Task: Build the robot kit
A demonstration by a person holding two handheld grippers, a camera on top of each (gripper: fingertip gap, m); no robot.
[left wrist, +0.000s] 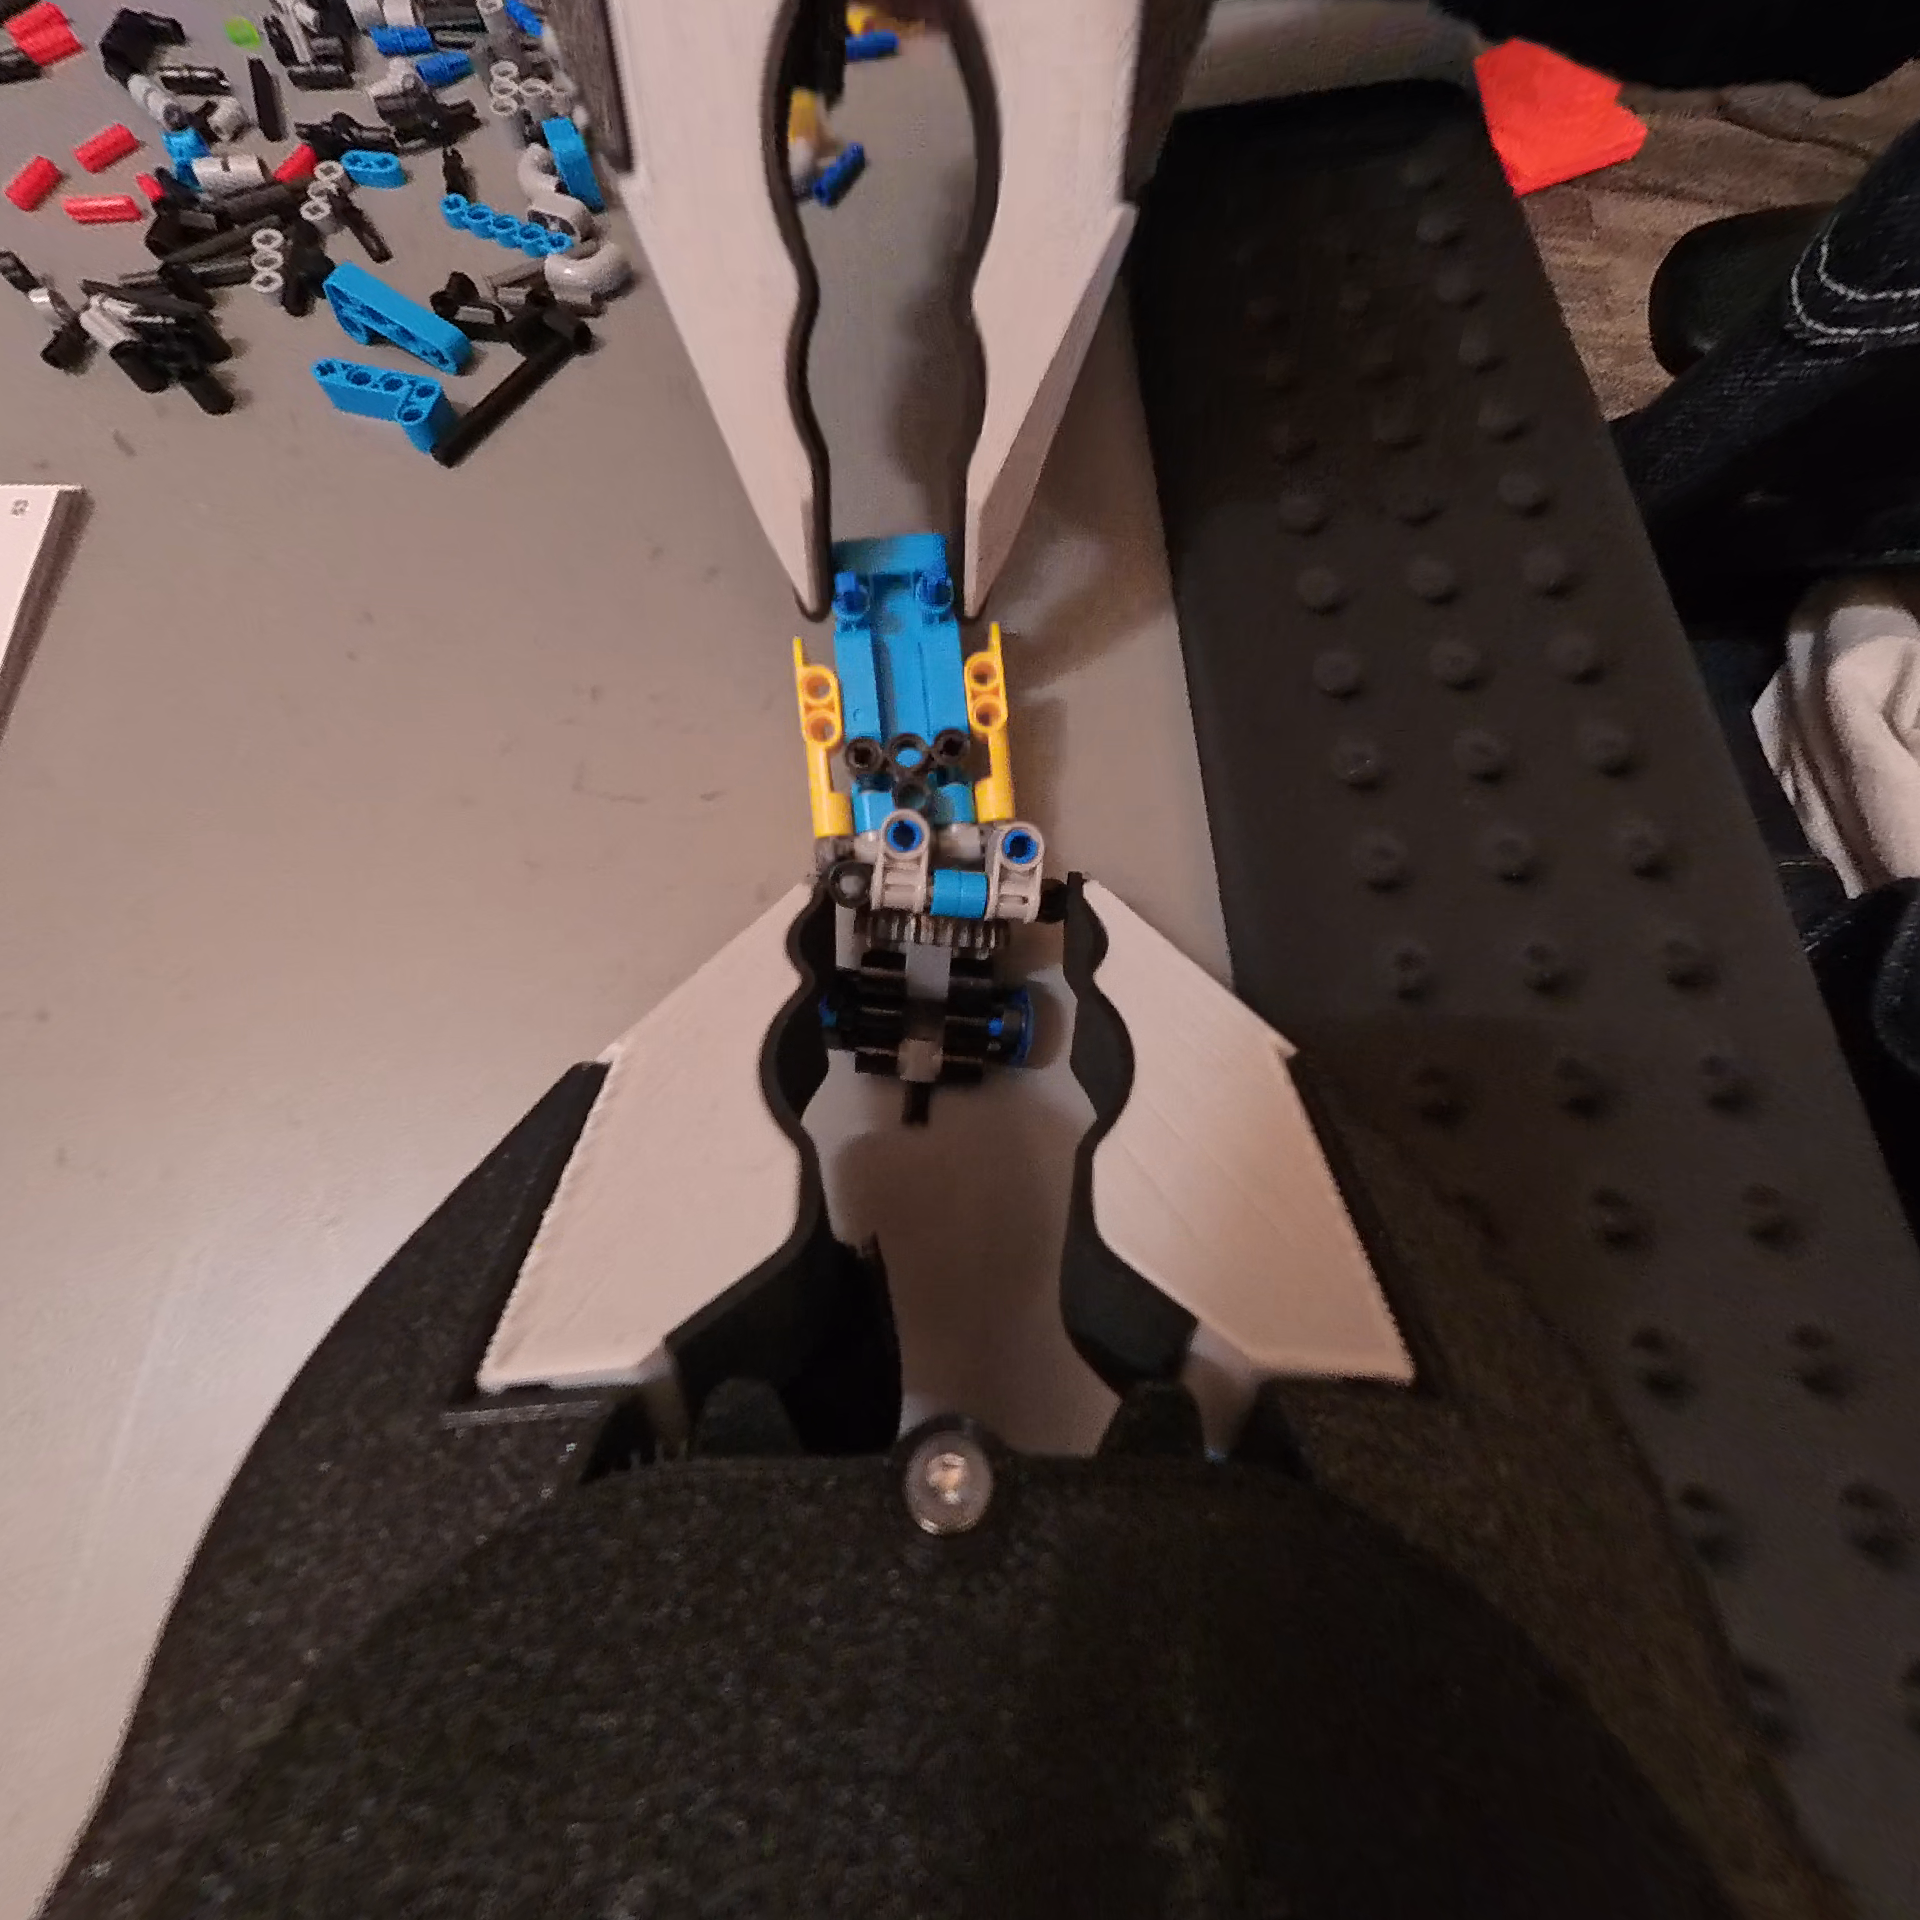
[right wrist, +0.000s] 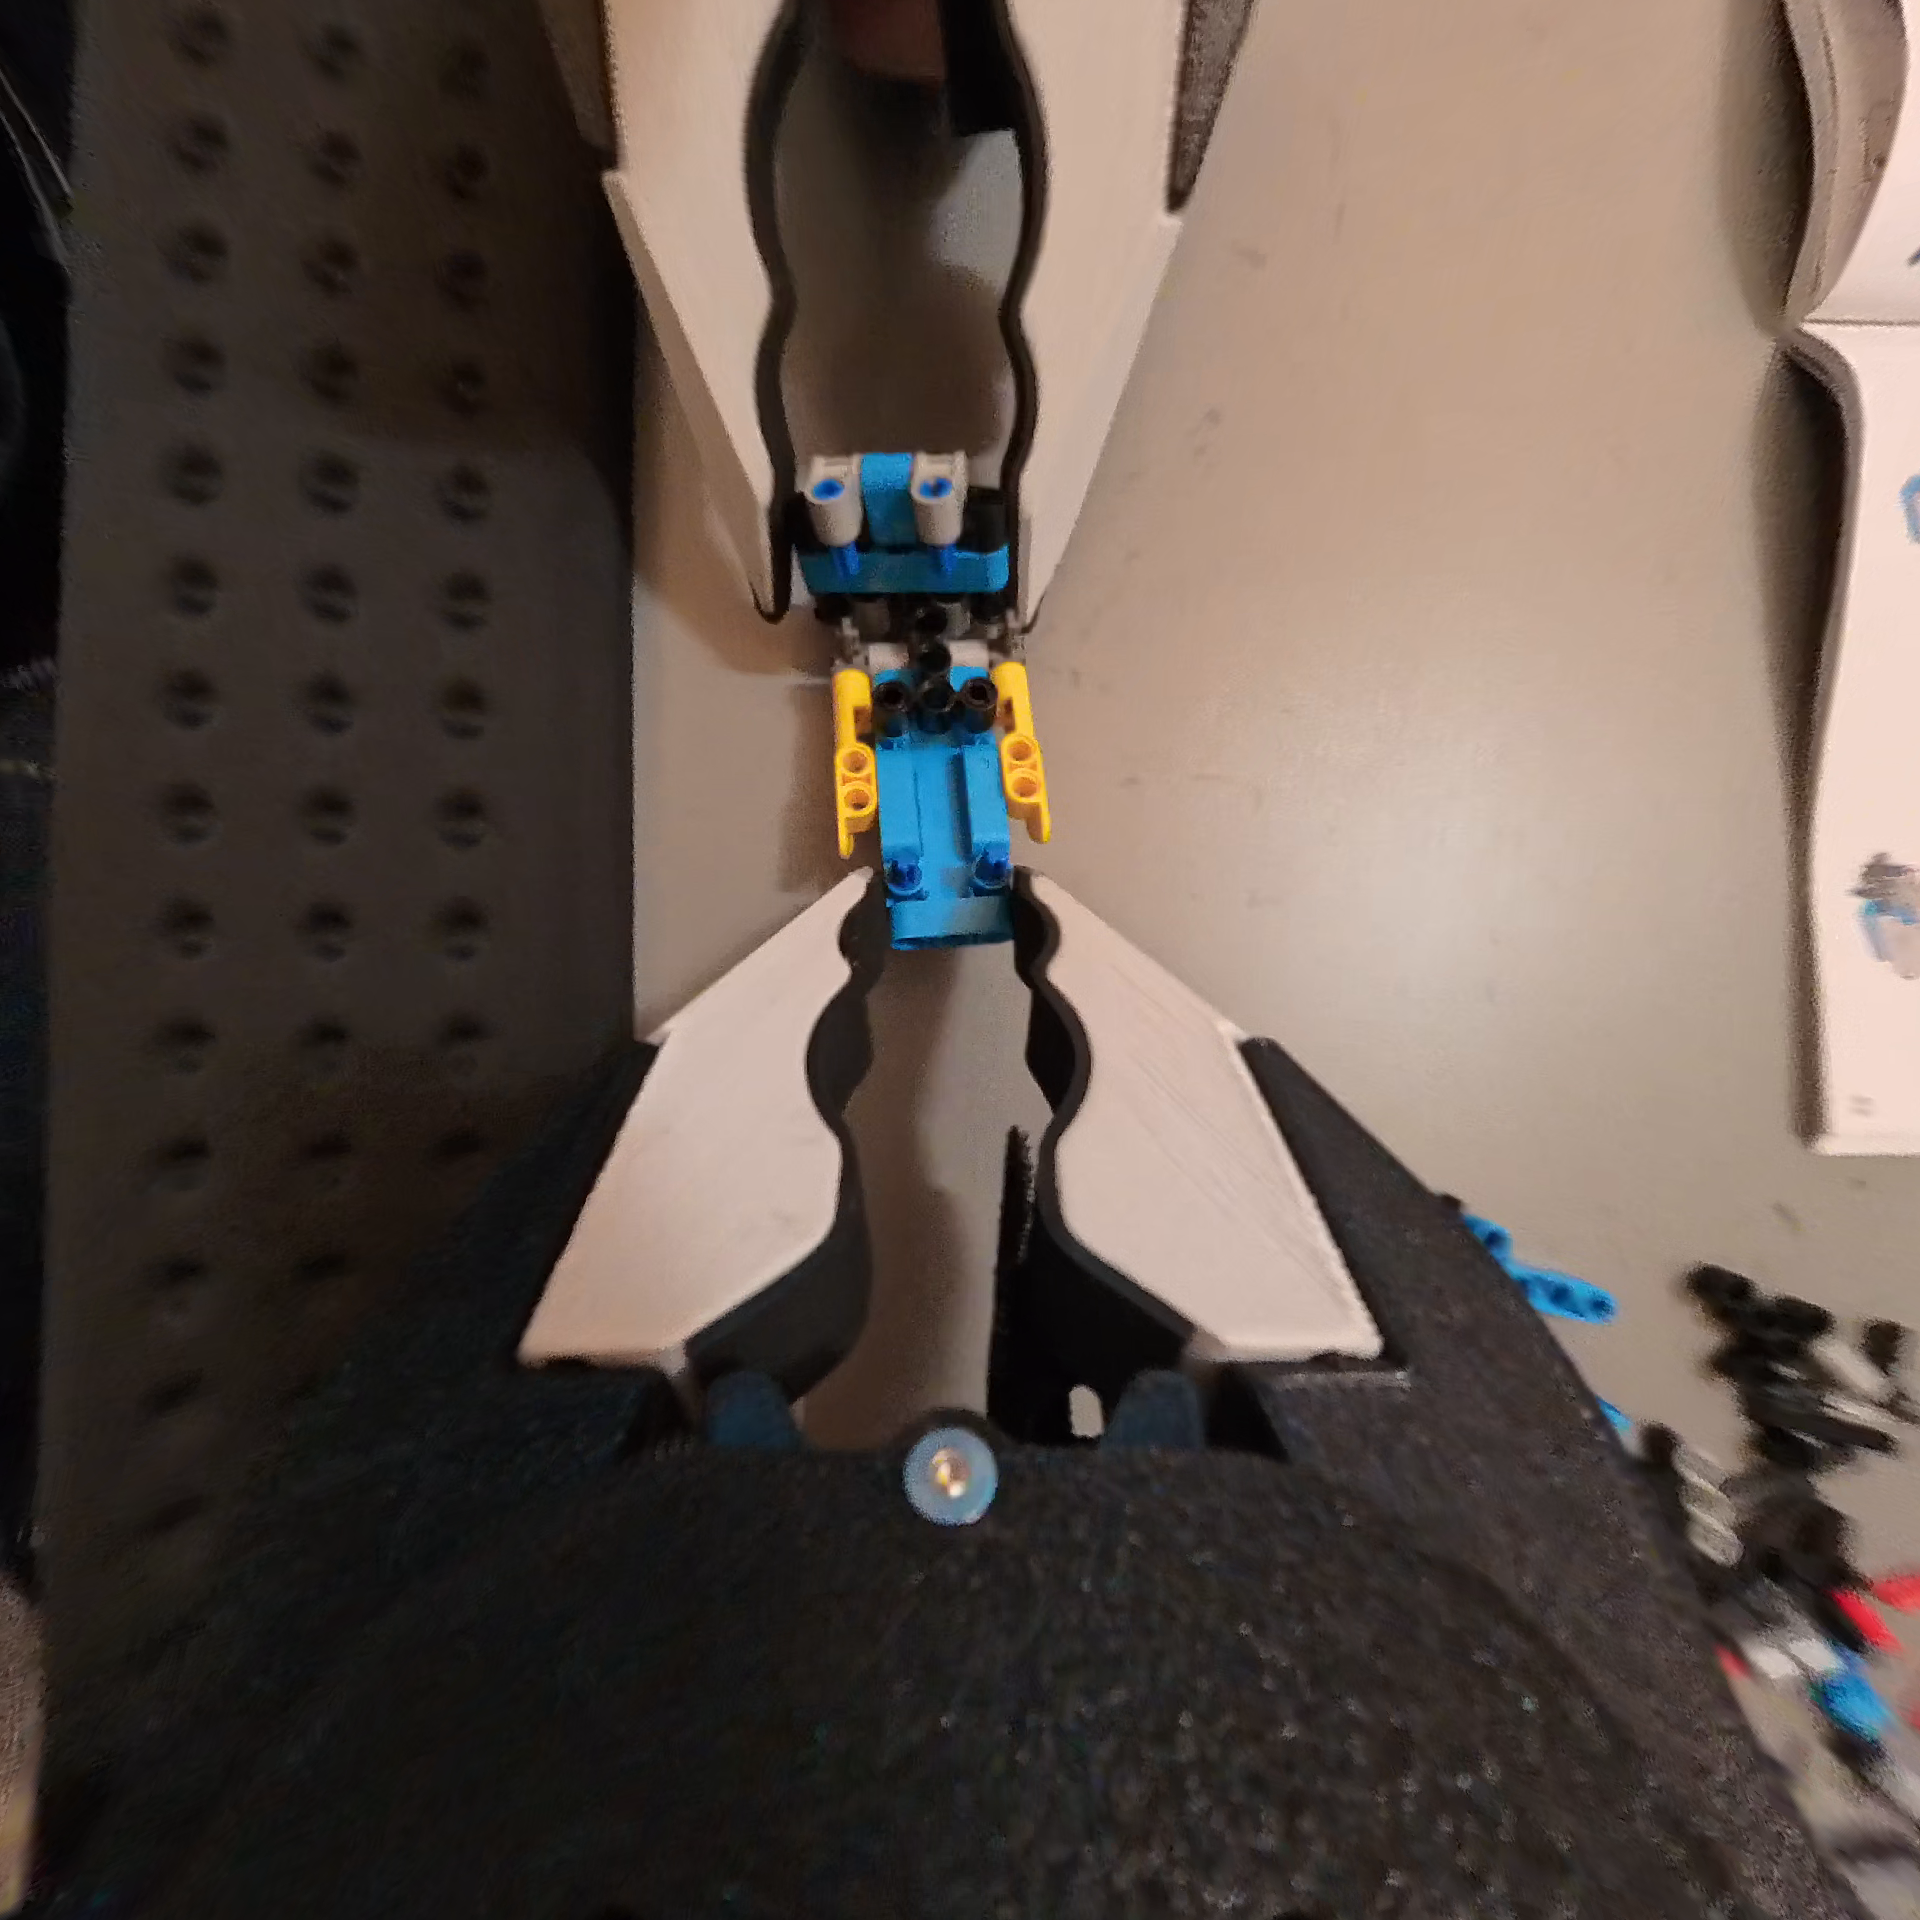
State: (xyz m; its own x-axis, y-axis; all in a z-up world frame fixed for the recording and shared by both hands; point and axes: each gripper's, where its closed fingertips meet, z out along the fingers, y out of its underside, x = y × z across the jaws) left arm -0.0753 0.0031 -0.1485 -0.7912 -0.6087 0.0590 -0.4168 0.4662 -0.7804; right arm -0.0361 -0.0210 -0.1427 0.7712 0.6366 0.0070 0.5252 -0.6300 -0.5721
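Note:
A small brick-built model (left wrist: 904, 727) of blue, yellow, grey and black parts is held between both grippers above a grey tabletop (left wrist: 416, 831). My left gripper (left wrist: 948, 894) is shut on the model's grey and black gear end. My right gripper (left wrist: 896, 608) comes in from the far side and is shut on the blue end. In the right wrist view the right gripper (right wrist: 945, 883) pinches the blue end of the model (right wrist: 940, 790), and the left gripper (right wrist: 899, 613) clamps the far end with the two grey connectors.
A pile of loose blue, black, grey and red pieces (left wrist: 312, 208) lies at the far left, also showing in the right wrist view (right wrist: 1787, 1371). A black studded panel (left wrist: 1455, 727) runs along the table's side. A white booklet (right wrist: 1870, 727), a red piece (left wrist: 1553, 114) and dark denim cloth (left wrist: 1849, 312) lie nearby. One gripper's finger ends stand about 5 cm off the other's.

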